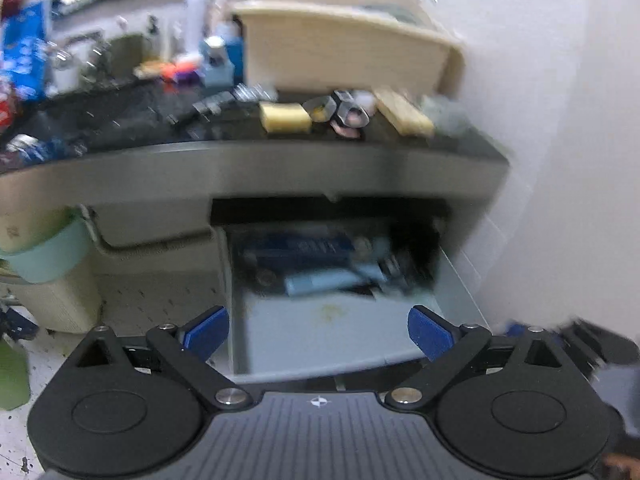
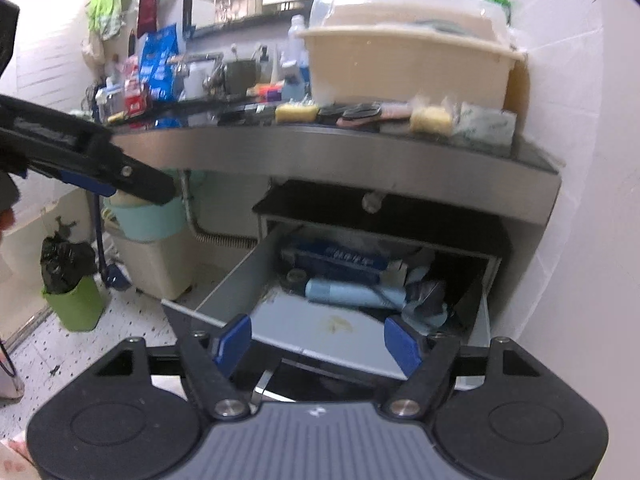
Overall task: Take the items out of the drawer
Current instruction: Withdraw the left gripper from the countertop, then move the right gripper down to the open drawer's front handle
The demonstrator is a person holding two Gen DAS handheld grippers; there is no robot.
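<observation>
A grey drawer [image 1: 320,340] stands pulled out under the dark counter; it also shows in the right wrist view [image 2: 304,332]. At its back lie a dark blue box [image 2: 332,262], a light blue tube [image 2: 352,292] and a bundle of cloth [image 2: 424,300]; the box [image 1: 296,246] and tube [image 1: 324,282] show blurred in the left wrist view. My left gripper [image 1: 319,332] is open and empty in front of the drawer. My right gripper [image 2: 318,342] is open and empty just above the drawer's front edge. The left gripper also shows at the left of the right wrist view [image 2: 100,172].
The counter [image 2: 360,148] holds a beige tub [image 2: 408,64], yellow sponges [image 2: 296,113] and several small items. A beige bin with a mint lid [image 2: 152,248] and a green bin with a black bag [image 2: 72,300] stand on the speckled floor at left. A white wall [image 2: 580,200] is at right.
</observation>
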